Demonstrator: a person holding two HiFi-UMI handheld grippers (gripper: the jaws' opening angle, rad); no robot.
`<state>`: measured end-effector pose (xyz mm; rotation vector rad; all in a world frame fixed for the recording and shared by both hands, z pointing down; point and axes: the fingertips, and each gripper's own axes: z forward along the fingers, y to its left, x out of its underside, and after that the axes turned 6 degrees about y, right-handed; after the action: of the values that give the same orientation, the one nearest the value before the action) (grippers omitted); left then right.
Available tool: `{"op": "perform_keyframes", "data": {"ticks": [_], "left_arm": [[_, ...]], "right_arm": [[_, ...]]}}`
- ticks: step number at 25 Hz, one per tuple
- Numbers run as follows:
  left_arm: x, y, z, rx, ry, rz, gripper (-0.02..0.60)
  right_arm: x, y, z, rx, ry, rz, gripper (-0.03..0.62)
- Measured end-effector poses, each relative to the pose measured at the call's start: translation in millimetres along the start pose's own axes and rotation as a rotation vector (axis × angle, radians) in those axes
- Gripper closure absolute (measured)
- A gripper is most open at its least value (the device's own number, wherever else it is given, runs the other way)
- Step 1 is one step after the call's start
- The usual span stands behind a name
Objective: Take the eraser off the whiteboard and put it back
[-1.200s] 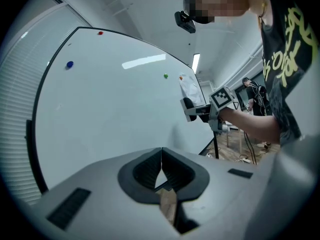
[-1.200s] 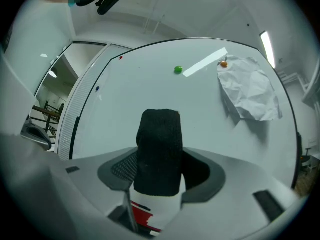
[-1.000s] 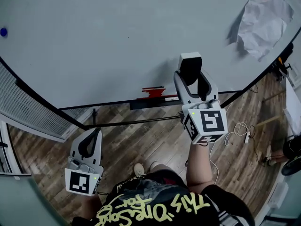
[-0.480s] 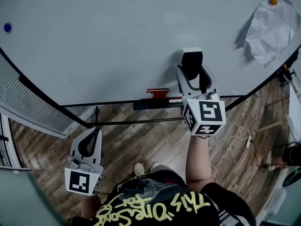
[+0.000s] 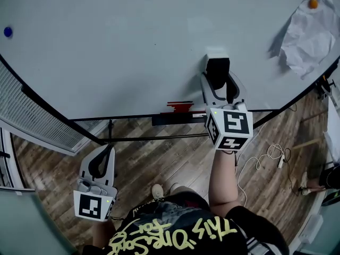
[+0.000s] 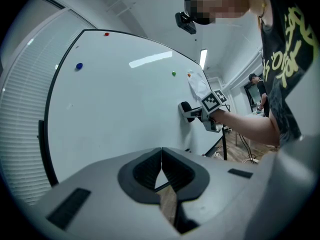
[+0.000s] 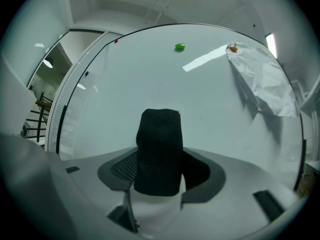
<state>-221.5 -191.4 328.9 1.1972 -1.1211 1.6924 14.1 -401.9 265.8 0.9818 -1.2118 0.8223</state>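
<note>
The eraser [image 5: 217, 68], black felt with a white back, is clamped between the jaws of my right gripper [image 5: 218, 78], low on the whiteboard [image 5: 133, 47]. In the right gripper view the eraser [image 7: 159, 149] stands upright and fills the gap of the right gripper [image 7: 160, 173], with the board right behind it. From the left gripper view the eraser [image 6: 186, 107] appears to lie against the board face. My left gripper [image 5: 108, 152] hangs low over the wooden floor, jaws together and empty, also seen as the left gripper [image 6: 161, 156].
A tray with red markers [image 5: 178, 106] runs under the board's lower edge. A crumpled paper sheet [image 5: 308, 28] hangs under an orange magnet [image 5: 314, 3] at the right. A blue magnet [image 5: 7, 32] and a green magnet [image 7: 179, 47] dot the board. Cables [image 5: 268, 153] lie on the floor.
My right gripper with the eraser has edged slightly up toward the board. The left gripper has stayed where it was.
</note>
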Motion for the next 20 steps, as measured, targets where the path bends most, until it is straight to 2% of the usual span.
{"op": "perform_keyframes", "data": {"ticks": [3, 7, 14, 18, 20], "left_arm": [[2.6, 1.4, -0.9, -0.01, 0.011, -0.037, 0.574], [3.8, 2.8, -1.4, -0.01, 0.013, -0.048, 0.574], [4.9, 6.4, -3.3, -0.003, 0.006, -0.015, 0.574], [5.0, 5.6, -1.1, 0.0, 0.009, -0.043, 0.574], [2.9, 5.9, 0.9, 0.018, -0.01, 0.004, 0.574]], "right_arm": [[0.1, 0.3, 0.8, 0.008, 0.0, -0.005, 0.349], [0.8, 0.2, 2.6, 0.023, -0.001, -0.004, 0.349], [1.6, 0.4, 3.0, 0.043, -0.009, -0.015, 0.347], [3.5, 1.4, 0.1, 0.051, -0.011, -0.03, 0.347], [5.0, 2.3, -3.2, 0.051, -0.005, -0.035, 0.347]]}}
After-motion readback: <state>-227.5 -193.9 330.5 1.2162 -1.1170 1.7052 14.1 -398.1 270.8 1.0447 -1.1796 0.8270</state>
